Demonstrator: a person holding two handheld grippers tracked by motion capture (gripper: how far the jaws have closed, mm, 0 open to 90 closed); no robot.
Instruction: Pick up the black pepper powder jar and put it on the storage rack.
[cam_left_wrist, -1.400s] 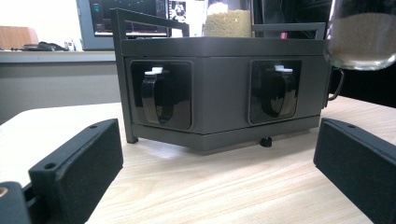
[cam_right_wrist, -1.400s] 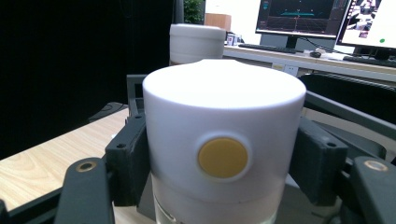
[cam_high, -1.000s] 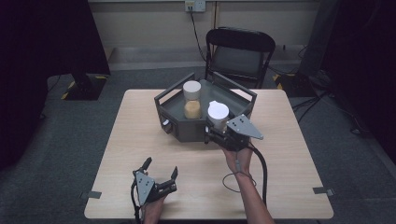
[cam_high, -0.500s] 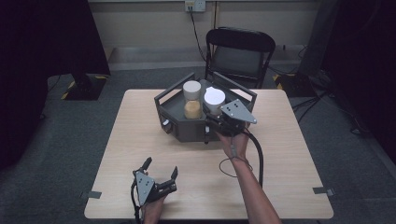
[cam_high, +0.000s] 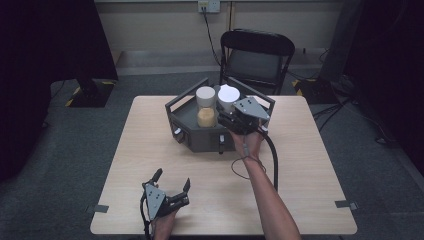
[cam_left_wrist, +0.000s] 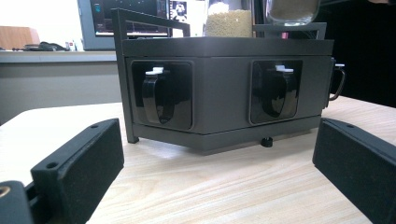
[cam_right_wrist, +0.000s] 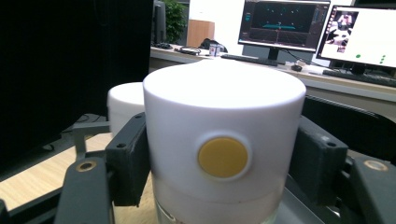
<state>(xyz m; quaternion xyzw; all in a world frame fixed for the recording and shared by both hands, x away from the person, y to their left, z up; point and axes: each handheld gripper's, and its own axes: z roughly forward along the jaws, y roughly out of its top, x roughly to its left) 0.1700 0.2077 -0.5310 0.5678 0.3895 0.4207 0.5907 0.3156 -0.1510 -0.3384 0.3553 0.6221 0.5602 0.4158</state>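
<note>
A dark six-sided rack (cam_high: 200, 139) stands at the far middle of the table, its front wall (cam_left_wrist: 219, 93) fitted with two black handles. Inside it stands a white-lidded jar (cam_high: 205, 95) of yellowish grains (cam_left_wrist: 229, 21). My right gripper (cam_high: 229, 103) is shut on the white lid of a second jar (cam_high: 228, 93), held over the rack's right side beside the first jar. In the right gripper view both pads clamp that lid (cam_right_wrist: 224, 116), which bears a yellow dot, and the other jar's lid (cam_right_wrist: 123, 105) sits behind it to the left. My left gripper (cam_high: 172, 179) rests open near the table's front edge, its jaws wide apart and facing the rack (cam_left_wrist: 217, 172).
A light wooden table (cam_high: 300, 175) carries the rack. A black folding chair (cam_high: 257, 55) stands behind the table. Dark drapes hang at the left and right. Monitors (cam_right_wrist: 359, 32) on a desk show in the right gripper view.
My right gripper has carried the white-lidded jar up and back from the rack's front right corner to a spot over its right side. The left gripper has stayed put.
</note>
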